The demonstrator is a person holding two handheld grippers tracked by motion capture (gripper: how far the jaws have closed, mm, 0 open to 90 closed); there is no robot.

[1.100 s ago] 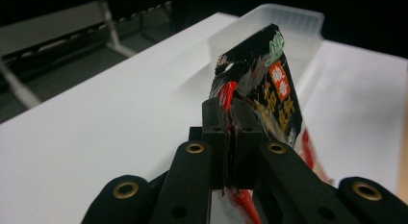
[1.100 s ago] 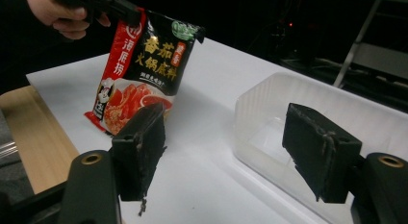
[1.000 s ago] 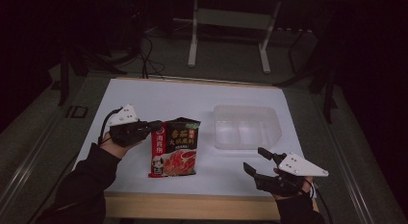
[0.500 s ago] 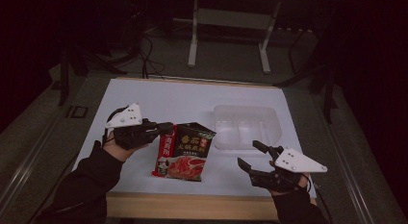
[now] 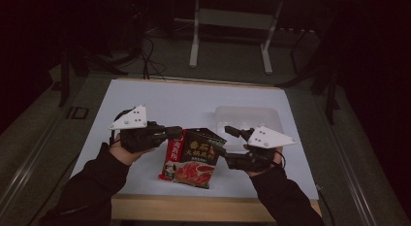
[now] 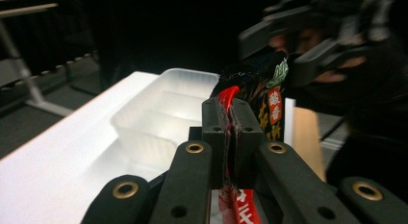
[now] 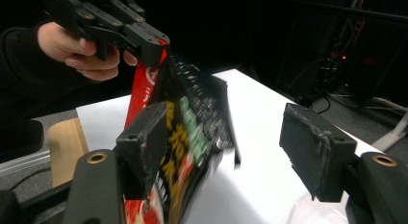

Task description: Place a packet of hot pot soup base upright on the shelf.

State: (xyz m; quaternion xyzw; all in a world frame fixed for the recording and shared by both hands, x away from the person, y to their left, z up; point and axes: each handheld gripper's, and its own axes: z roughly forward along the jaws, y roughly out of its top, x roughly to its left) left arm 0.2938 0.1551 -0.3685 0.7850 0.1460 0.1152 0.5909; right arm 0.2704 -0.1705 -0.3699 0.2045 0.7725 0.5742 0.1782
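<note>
A red and black snack packet [image 5: 191, 158] hangs tilted just above the white table [image 5: 194, 102], lifted by its top left corner. My left gripper [image 5: 175, 133] is shut on that corner; in the left gripper view the pads [image 6: 216, 137] pinch the packet's red edge [image 6: 230, 101]. My right gripper [image 5: 224, 141] stands open at the packet's upper right edge. In the right gripper view the packet [image 7: 187, 132] sits between the open jaws, close against the left pad [image 7: 144, 137], with a wide gap to the other pad.
A clear plastic tray [image 5: 252, 117] with compartments rests on the table just behind the right gripper, also seen as the tray [image 6: 163, 113] in the left gripper view. The table's wooden front edge [image 5: 213, 206] lies near the forearms. Dark floor and desk legs lie beyond.
The left gripper has lifted and swung the packet's top corner to the right. The right gripper has moved left and forward, bringing its open jaws around the packet's right edge.
</note>
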